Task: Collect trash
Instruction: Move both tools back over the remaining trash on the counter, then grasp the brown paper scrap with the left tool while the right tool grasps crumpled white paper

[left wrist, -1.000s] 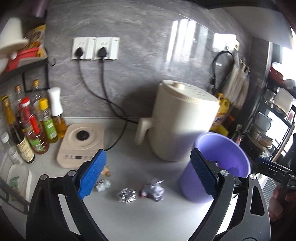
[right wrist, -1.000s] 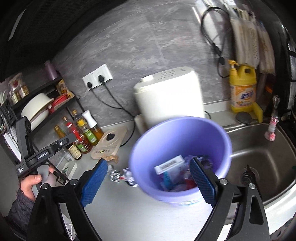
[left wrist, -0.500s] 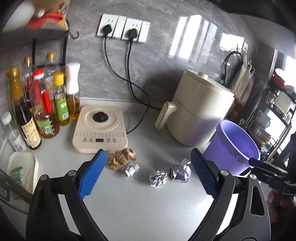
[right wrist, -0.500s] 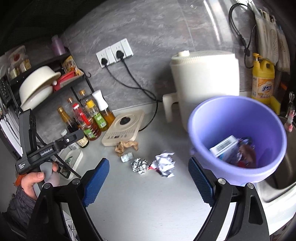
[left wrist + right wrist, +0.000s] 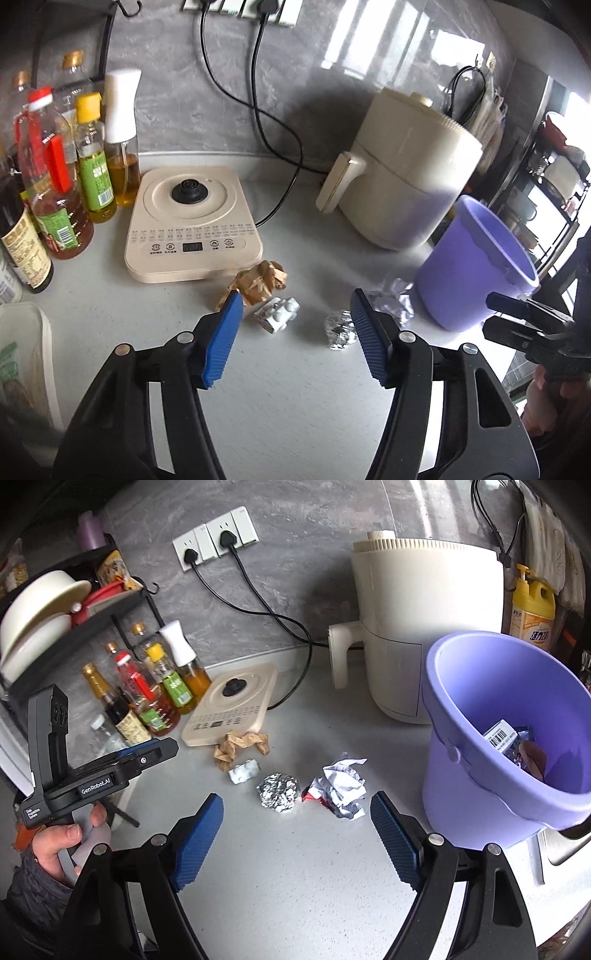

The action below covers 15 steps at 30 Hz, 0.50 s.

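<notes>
left gripper (image 5: pixel 295 325): angled down over the pill pack (image 5: pixel 277 314), jaws closing, nothing gripped
right gripper (image 5: pixel 295 834): tilted down before the foil ball (image 5: pixel 277 792), jaws narrowing, empty

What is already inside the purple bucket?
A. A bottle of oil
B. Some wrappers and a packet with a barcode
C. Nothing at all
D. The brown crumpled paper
B: the right wrist view looks into the purple bucket and shows a barcode packet lying among wrappers, while the brown crumpled paper sits on the counter.

Both wrist views downward; shared countertop (image 5: pixel 295 387)
</notes>
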Tool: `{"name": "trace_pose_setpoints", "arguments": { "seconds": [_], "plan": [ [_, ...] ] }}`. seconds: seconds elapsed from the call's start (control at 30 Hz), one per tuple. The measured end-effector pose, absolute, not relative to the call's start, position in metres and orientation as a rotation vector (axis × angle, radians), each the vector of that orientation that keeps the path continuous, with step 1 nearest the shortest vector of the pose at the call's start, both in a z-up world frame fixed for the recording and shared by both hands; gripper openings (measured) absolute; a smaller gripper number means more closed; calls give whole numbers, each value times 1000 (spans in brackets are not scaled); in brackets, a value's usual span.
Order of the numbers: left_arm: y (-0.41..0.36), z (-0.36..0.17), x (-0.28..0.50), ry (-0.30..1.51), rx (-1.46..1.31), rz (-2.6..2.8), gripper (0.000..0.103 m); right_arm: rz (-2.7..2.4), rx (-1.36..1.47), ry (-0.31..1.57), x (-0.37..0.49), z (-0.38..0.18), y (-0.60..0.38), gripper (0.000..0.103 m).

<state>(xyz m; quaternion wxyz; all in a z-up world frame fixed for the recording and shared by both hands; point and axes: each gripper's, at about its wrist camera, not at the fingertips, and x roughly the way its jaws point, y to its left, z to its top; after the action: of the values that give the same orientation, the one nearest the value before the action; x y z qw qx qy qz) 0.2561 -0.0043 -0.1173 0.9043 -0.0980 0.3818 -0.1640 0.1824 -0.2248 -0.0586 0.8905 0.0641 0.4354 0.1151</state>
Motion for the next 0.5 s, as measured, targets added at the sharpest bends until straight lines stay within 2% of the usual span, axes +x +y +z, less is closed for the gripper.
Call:
{"name": "trace_pose_setpoints", "arguments": {
  "seconds": [0.27,0.5],
  "plan": [
    [-14,-149,305,855,-101,-372,64,161,67,1022,225,-100,-210,81],
    [-11,-170,327,876,-135,-393,67,102,-3,1083,256,-121,-200,85]
  ]
}}
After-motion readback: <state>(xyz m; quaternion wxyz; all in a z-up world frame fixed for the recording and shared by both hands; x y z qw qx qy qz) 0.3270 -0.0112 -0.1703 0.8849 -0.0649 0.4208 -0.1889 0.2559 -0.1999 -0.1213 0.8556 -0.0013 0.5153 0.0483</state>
